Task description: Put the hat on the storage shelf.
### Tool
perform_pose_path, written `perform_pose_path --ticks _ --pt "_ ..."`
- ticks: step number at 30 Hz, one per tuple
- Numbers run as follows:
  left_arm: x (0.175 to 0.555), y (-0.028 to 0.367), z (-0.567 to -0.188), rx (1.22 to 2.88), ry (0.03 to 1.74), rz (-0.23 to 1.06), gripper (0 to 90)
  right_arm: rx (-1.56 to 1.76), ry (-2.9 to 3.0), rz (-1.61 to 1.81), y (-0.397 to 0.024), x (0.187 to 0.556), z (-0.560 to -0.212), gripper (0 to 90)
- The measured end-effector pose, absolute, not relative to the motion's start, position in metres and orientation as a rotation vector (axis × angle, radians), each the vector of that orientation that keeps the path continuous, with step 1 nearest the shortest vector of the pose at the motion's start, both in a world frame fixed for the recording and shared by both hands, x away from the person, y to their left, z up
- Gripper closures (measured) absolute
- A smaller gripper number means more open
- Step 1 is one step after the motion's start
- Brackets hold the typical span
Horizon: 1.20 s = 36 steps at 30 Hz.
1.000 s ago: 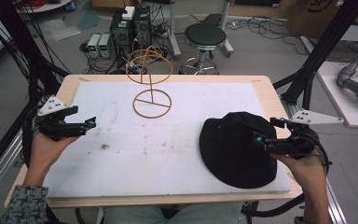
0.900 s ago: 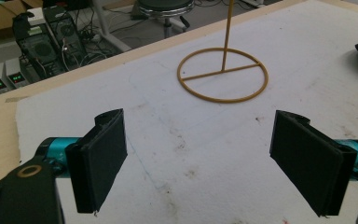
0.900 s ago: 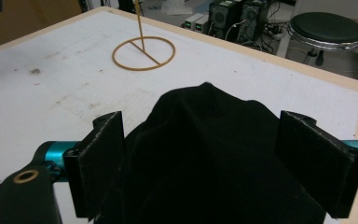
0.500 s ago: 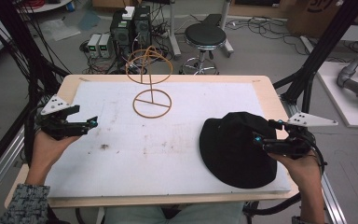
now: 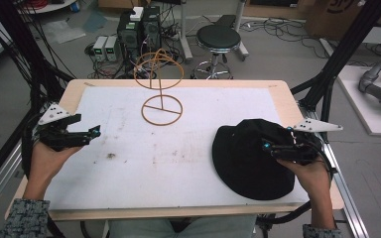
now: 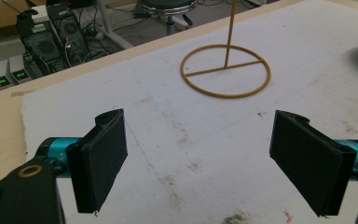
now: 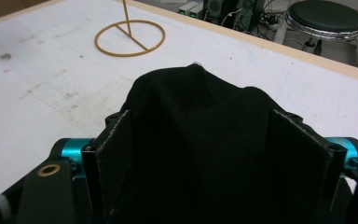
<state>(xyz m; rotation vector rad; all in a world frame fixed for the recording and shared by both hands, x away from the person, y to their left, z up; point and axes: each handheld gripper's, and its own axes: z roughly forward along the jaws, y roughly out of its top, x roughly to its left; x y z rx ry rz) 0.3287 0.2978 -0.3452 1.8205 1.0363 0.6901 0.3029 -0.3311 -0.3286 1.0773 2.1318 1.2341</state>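
Two claws are at work over the white-topped desk (image 5: 129, 173), and the relation that matters is between the right claw (image 5: 278, 148) and the black cap (image 5: 250, 158). That cap lies on the desk's right half, toward the person's side, its longer stretch running roughly from the near edge toward the far one. The right claw sits at the cap's right rim, far nearer to it than the other claw, which is well apart across the desk.

In the right gripper view, the right claw's jaws stand wide apart, with the cap's dark cloth rising between them and mounding up ahead; the pads (image 7: 116, 154) flank the fabric, but whether they press it I cannot tell, and nothing looks pinched. The cap therefore lies directly in front of and between those jaws, so a closing move would probably catch the rim.

The left claw (image 5: 82, 136) hovers near the left edge, jaws spread and empty, pointing inward across bare desk. A brass-coloured wire stand (image 5: 161, 101), with a ring base, upright rod and looped top, stands at the far centre, well apart from the cap, and seems the likely place to hang it.
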Motion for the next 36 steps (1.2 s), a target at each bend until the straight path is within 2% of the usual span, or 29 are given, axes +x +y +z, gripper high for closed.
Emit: perform_pose_path --ticks 6,23,36 --pt "0.3274 0.2994 -0.3448 1.814 1.041 0.695 19.2 1.094 2.139 1.202 -0.3309 0.306 -0.3332 29.8" --pt "0.3268 0.3005 -0.3456 1.817 1.049 0.693 19.3 1.074 2.178 1.182 -0.3315 0.3072 -0.3364 53.9" --pt "0.3278 0.301 -0.3471 1.815 1.057 0.69 19.3 1.023 2.196 1.194 -0.3317 0.3063 -0.3376 63.0"
